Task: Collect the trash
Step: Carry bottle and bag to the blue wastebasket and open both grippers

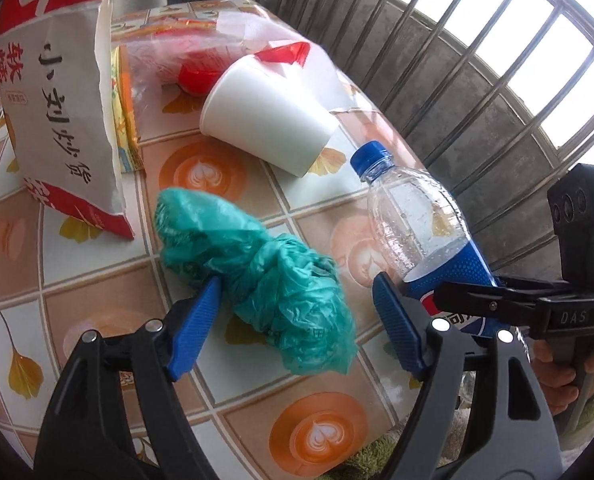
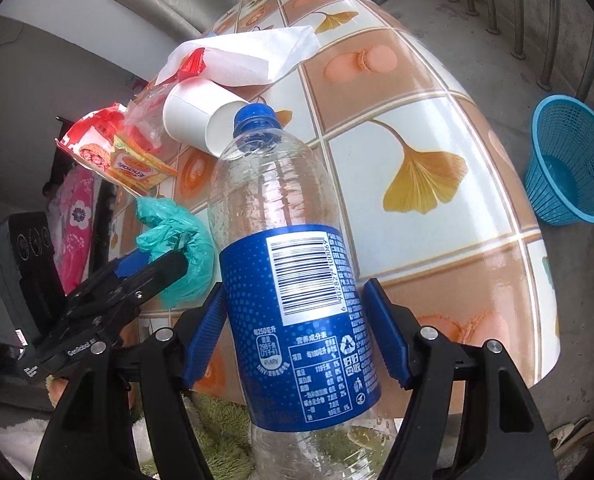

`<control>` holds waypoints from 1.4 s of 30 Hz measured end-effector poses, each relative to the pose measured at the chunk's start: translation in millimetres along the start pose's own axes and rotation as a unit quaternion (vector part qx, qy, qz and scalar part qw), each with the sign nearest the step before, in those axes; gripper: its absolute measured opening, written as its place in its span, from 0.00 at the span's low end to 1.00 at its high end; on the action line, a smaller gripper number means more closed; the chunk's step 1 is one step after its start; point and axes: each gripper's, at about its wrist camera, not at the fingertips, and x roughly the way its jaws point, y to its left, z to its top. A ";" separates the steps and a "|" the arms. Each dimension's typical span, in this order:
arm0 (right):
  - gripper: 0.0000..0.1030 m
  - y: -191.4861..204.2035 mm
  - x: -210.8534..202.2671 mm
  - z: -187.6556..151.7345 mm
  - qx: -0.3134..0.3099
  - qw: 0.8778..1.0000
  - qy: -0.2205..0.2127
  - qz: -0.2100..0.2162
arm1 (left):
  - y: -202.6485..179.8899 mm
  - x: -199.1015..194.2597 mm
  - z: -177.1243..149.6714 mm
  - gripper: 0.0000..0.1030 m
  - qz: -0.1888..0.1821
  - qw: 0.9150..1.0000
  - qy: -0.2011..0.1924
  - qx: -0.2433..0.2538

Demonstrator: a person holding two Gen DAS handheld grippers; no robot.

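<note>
A crumpled green plastic bag [image 1: 265, 272] lies on the patterned table [image 1: 257, 400]. My left gripper [image 1: 297, 292] is open around it, one finger touching its left side. An empty clear Pepsi bottle [image 2: 293, 280] with a blue label and cap sits between the fingers of my right gripper [image 2: 293, 312]. Its left finger touches the label and a small gap shows at the right finger, so the grip is unclear. The bottle [image 1: 425, 232] and right gripper also show at the right of the left wrist view. A white paper cup [image 1: 265, 120] lies on its side behind.
A paper snack bag [image 1: 61, 112] stands at the left. Clear and red wrappers [image 1: 185, 60] and a white tissue [image 2: 249, 56] lie at the back. A blue mesh basket [image 2: 573, 164] stands on the floor to the right of the table. A railing [image 1: 477, 60] runs behind.
</note>
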 end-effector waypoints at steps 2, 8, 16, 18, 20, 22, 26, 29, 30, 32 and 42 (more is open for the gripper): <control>0.65 -2.9 -0.1 -0.1 0.007 1.000 -0.003 0.013 | 5.0 5.0 0.9 0.63 -0.010 1.000 0.003 -0.023; 0.60 -13.3 -10.4 -7.0 0.027 0.999 -0.013 0.042 | 1.4 5.6 -0.2 0.46 0.007 1.000 -0.002 -0.018; 0.60 -51.6 -72.1 -23.1 0.069 0.991 -0.074 0.091 | -55.3 -29.4 3.0 0.45 -0.057 0.994 -0.010 0.090; 0.60 -65.7 -95.7 -24.3 0.084 0.986 -0.112 0.088 | -75.2 -34.2 14.3 0.45 -0.081 0.990 -0.014 0.118; 0.60 -87.2 -121.0 -25.2 0.107 0.979 -0.156 0.077 | -98.0 -30.3 31.0 0.45 -0.102 0.985 -0.014 0.141; 0.60 -113.0 -137.3 -23.0 0.145 0.969 -0.188 0.066 | -123.5 -22.4 54.9 0.45 -0.125 0.980 -0.011 0.157; 0.60 -180.6 -144.3 -16.7 0.256 0.939 -0.216 0.083 | -181.0 19.0 101.7 0.46 -0.153 0.971 0.023 0.182; 0.61 -232.0 -132.3 -10.7 0.334 0.912 -0.219 0.096 | -226.6 73.8 133.7 0.46 -0.161 0.966 0.072 0.190; 0.61 -249.5 -126.5 -7.7 0.355 0.903 -0.218 0.100 | -242.7 95.6 142.6 0.46 -0.157 0.964 0.093 0.193; 0.61 -281.2 -111.5 -2.4 0.398 0.885 -0.214 0.110 | -270.3 139.2 152.4 0.46 -0.138 0.960 0.129 0.205; 0.69 -417.8 -41.7 18.2 0.551 0.781 -0.240 0.167 | -350.9 314.3 169.2 0.55 -0.109 0.949 0.223 0.195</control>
